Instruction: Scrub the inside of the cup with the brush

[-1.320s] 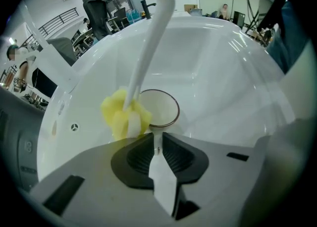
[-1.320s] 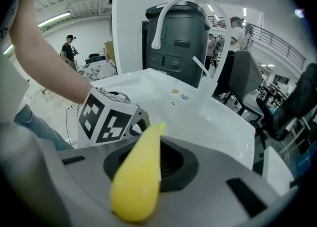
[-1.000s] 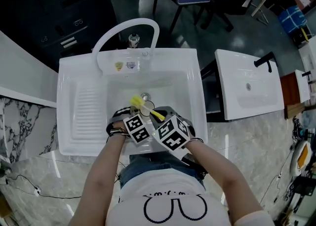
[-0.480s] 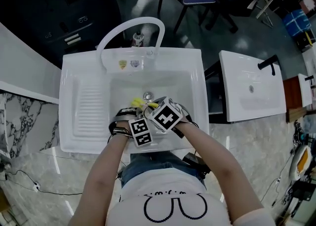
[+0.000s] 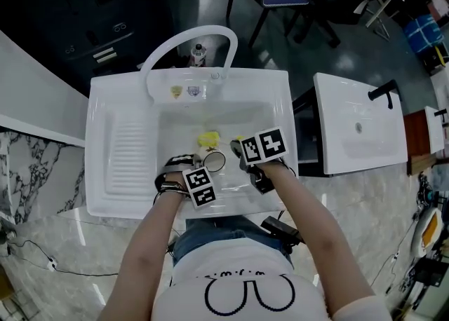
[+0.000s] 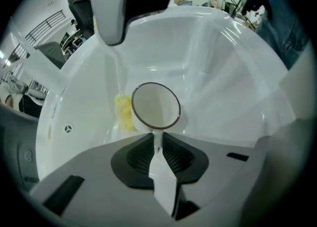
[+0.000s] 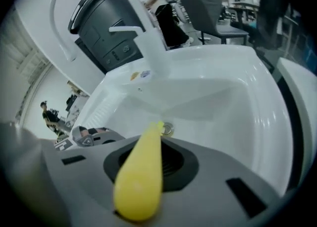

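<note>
A white cup with a dark rim lies tilted in the sink basin, its mouth towards the left gripper view's camera. My left gripper is shut on its thin handle. From the head view the cup sits just beyond my left gripper. My right gripper is shut on the yellow brush handle. It hangs to the right of the cup, where my right gripper shows in the head view. The yellow brush head lies outside the cup, against its far side.
The white sink has a ribbed washboard on its left, a drain in the basin and an arched white faucet at the back. A second small basin stands to the right. Chairs and people are beyond.
My right gripper has swung from over the left gripper out to the right with the brush. The cup's mouth now shows uncovered. The left gripper has barely moved.
</note>
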